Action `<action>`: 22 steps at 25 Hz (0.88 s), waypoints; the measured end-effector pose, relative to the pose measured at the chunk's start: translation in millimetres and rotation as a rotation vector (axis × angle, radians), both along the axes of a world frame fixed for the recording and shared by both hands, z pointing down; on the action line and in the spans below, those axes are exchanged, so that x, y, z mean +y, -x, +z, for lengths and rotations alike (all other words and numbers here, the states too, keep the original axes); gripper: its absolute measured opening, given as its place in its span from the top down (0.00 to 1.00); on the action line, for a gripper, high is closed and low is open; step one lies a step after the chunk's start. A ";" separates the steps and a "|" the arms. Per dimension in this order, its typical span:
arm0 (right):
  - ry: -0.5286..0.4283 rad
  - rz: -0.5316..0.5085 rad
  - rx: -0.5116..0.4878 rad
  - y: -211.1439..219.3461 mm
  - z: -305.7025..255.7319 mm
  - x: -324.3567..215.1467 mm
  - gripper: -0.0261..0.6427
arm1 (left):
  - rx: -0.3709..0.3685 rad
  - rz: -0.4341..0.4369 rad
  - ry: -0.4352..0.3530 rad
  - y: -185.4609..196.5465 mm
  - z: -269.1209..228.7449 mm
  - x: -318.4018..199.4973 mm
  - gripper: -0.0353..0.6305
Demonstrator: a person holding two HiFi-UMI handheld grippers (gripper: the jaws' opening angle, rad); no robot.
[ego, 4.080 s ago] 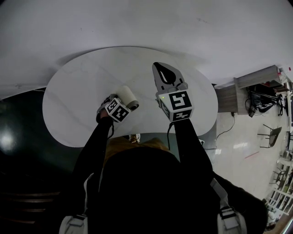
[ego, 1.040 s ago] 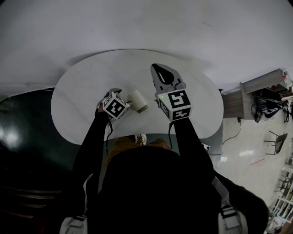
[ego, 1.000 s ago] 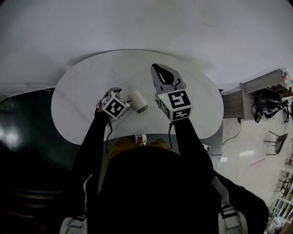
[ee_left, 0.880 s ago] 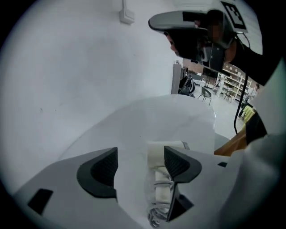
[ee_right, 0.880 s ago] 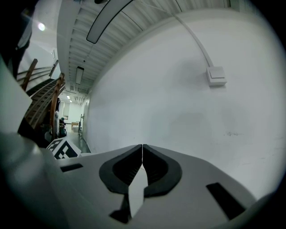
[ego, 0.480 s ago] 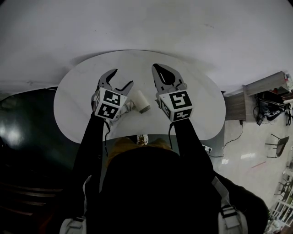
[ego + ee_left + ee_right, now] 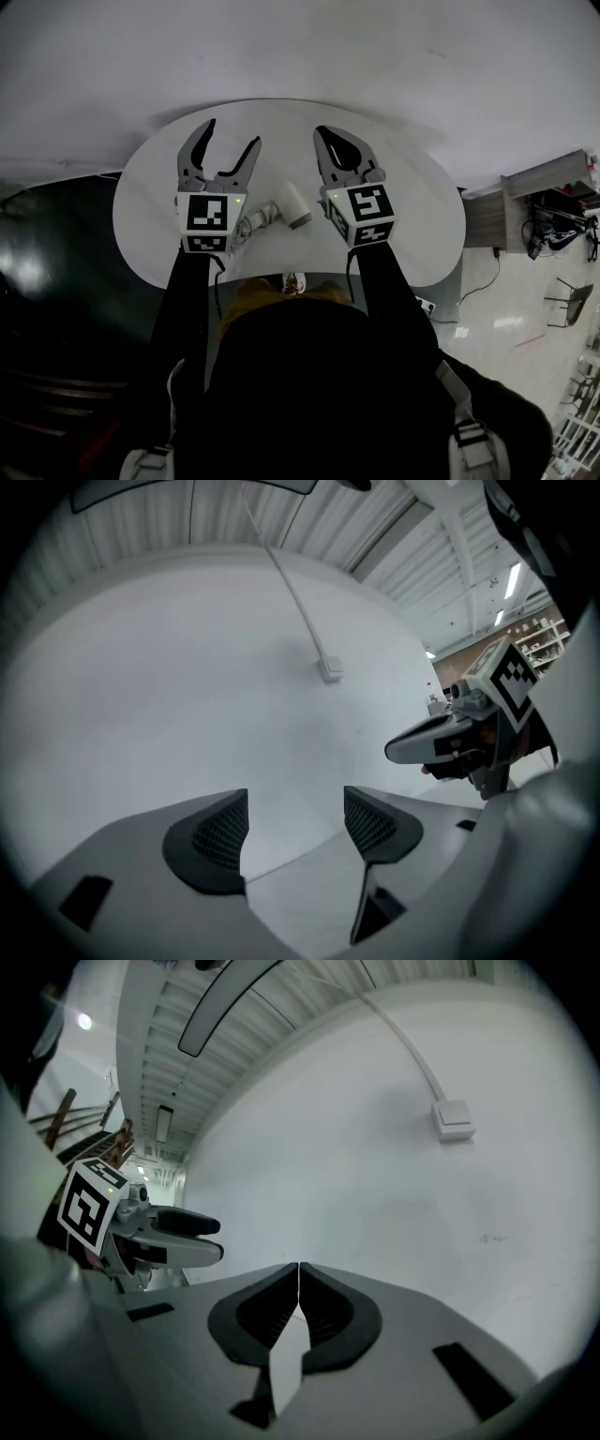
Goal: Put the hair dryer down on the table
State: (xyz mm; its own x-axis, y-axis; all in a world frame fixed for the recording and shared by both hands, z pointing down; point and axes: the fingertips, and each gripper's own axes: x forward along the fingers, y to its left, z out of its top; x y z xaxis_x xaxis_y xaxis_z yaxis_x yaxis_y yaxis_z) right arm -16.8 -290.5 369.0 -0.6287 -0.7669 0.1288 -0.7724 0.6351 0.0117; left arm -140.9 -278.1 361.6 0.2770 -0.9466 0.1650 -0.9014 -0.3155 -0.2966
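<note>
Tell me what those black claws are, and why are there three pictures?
A person holds a tool in each hand. Each tool is a gripper: two jaws that pinch, with a cube of black-and-white squares on the back.

The head view comes from a camera on the person's head, looking down at their arms and a white table. The other two pictures come from small cameras riding on the grippers, each looking along its own jaws.

The left gripper is open, its jaws wide apart with nothing between them. The right gripper is shut and also empty.

On the table, seen between the two grippers, lies a white hair dryer. Nothing holds it.
</note>
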 end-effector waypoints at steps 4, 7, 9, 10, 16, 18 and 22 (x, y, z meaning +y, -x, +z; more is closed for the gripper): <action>-0.006 0.002 0.021 -0.3 5.3 1.5 0.92 | 0.035 -0.018 -0.048 1.4 -9.1 5.2 0.44; -0.020 -0.001 0.026 0.2 4.8 4.6 0.92 | 0.070 -0.031 -0.060 1.3 -10.6 9.2 0.44; -0.051 -0.009 0.008 2.4 -2.7 7.4 0.92 | 0.083 -0.034 -0.064 0.1 -9.4 12.3 0.44; -0.064 -0.015 0.000 3.0 -5.4 9.0 0.92 | 0.087 -0.034 -0.064 -0.5 -8.4 14.1 0.45; -0.094 -0.005 -0.002 0.0 -8.0 11.0 0.92 | 0.118 -0.066 -0.113 1.7 -17.1 23.5 0.63; -0.106 -0.001 -0.013 1.6 -11.3 11.8 0.92 | 0.141 -0.093 -0.129 5.0 -20.5 25.6 0.90; -0.111 0.004 -0.012 -0.6 -12.3 11.2 0.92 | 0.147 -0.100 -0.116 9.3 -17.9 24.3 0.92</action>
State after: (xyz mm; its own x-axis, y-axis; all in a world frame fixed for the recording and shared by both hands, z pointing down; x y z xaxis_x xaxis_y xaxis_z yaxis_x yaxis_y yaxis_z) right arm -16.2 -279.3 356.7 -0.6263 -0.7788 0.0357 -0.7756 0.6271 0.0728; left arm -150.2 -253.8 343.8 0.1934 -0.9810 0.0179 -0.9628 -0.1933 -0.1888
